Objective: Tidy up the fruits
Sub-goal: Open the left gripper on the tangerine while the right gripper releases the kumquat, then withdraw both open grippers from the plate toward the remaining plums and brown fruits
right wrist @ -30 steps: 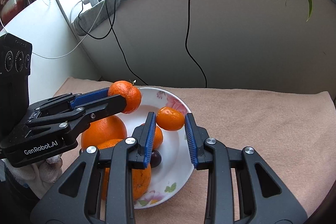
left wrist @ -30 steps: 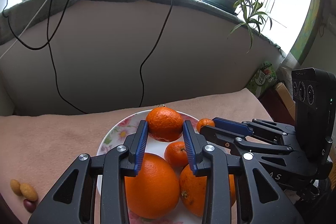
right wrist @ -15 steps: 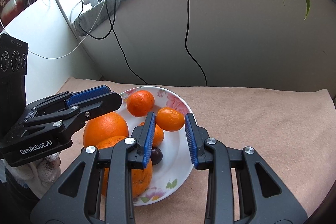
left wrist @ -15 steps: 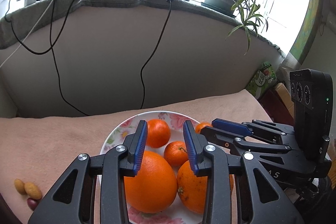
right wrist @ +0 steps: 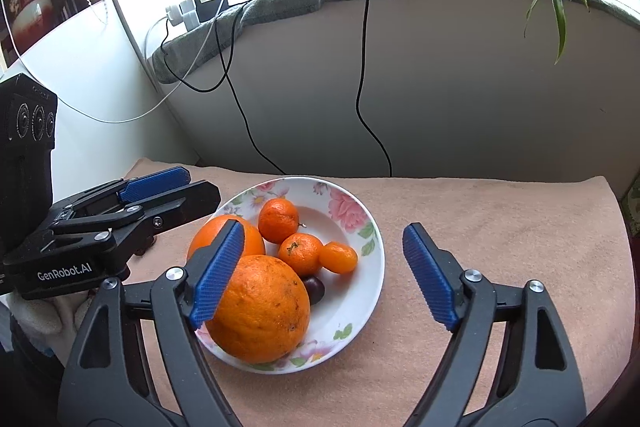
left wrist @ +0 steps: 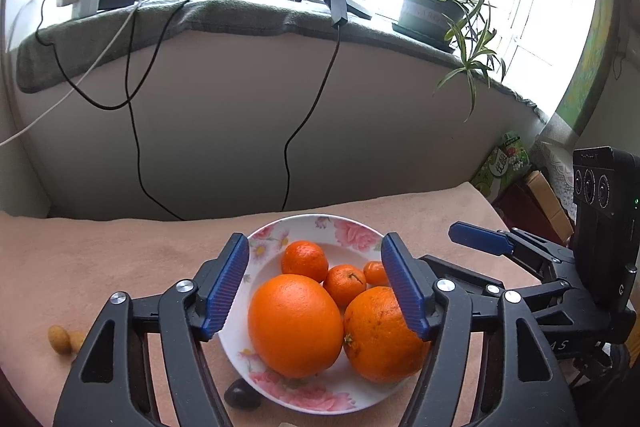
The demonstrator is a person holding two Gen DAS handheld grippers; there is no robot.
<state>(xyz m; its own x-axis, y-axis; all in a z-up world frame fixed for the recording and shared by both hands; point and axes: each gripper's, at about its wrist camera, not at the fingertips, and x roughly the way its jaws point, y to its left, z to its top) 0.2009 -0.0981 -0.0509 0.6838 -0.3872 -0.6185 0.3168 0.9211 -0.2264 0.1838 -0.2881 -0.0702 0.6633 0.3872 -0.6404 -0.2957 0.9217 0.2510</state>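
Observation:
A white floral plate (left wrist: 352, 233) (right wrist: 360, 223) sits on the peach cloth. It holds two large oranges (left wrist: 295, 325) (right wrist: 260, 313), three small mandarins (left wrist: 305, 261) (right wrist: 278, 220) and a dark plum (right wrist: 314, 287). My left gripper (left wrist: 318, 287) is open and empty, pulled back above the plate's near side. My right gripper (right wrist: 322, 277) is open and empty above the plate's right half. The left gripper also shows in the right wrist view (right wrist: 160, 187), and the right gripper in the left wrist view (left wrist: 480, 241).
Small yellow-brown fruits (left wrist: 60, 339) lie on the cloth at the left, and a dark plum (left wrist: 240, 393) lies just outside the plate's near rim. Black cables (left wrist: 136, 155) hang down the wall behind. A potted plant (left wrist: 440, 11) stands on the sill. Boxes (left wrist: 532, 187) stand at the right.
My left gripper let go of a mandarin onto the plate, opened wide and drew back. My right gripper also opened wide and drew back from a small mandarin.

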